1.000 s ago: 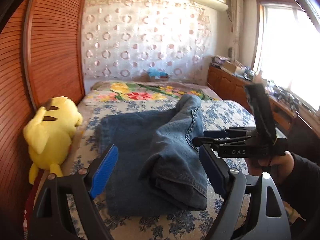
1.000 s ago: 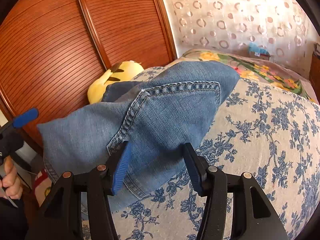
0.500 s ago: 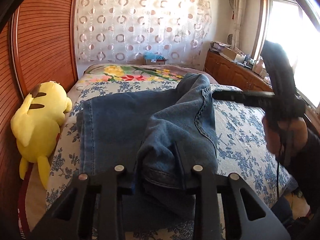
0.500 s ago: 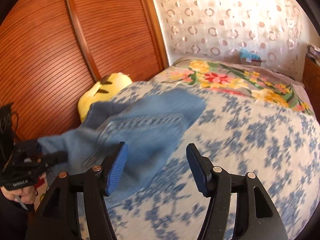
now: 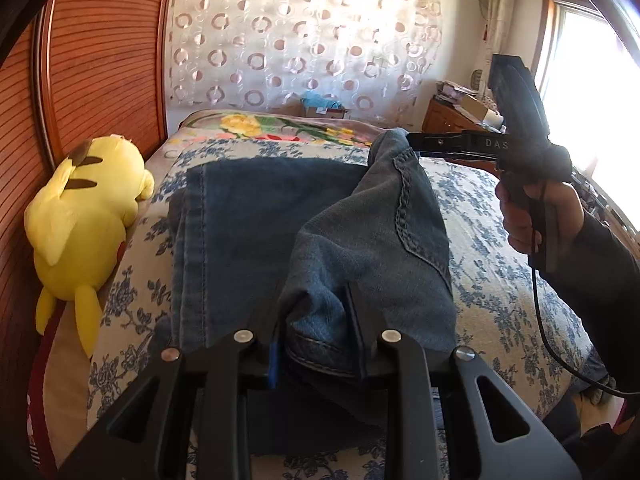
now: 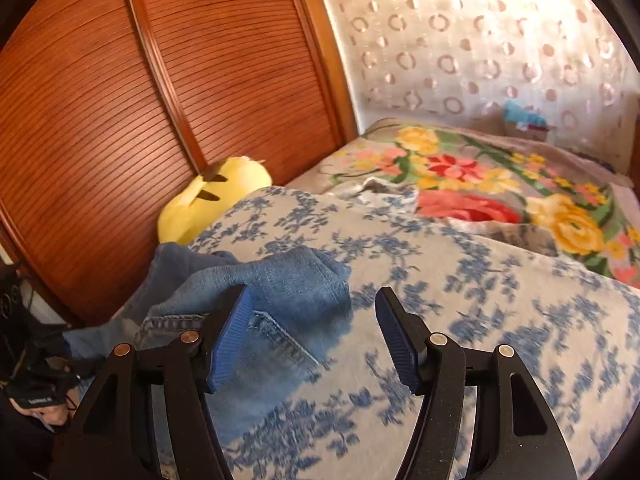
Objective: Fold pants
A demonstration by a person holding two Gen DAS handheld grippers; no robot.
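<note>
Left wrist view showed the left gripper [image 5: 316,340], wide apart a second before, clamped on the near hem of the faded blue denim pants [image 5: 280,220] lying on the blue-flowered bedspread [image 5: 500,280], so the next fold could probably begin; the right gripper [image 6: 316,340] had drawn back, its jaws widened and empty, with motion blur smearing the cloth, and the left gripper's pads were buried in denim

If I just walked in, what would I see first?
Probably the bright yellow plush toy, lying at the left edge of the bed against the wooden wardrobe doors. Next, the blue jeans spread on the flowery bedspread, with one bunched end pinched in the left gripper up close. The right gripper hangs open, holding nothing.
</note>
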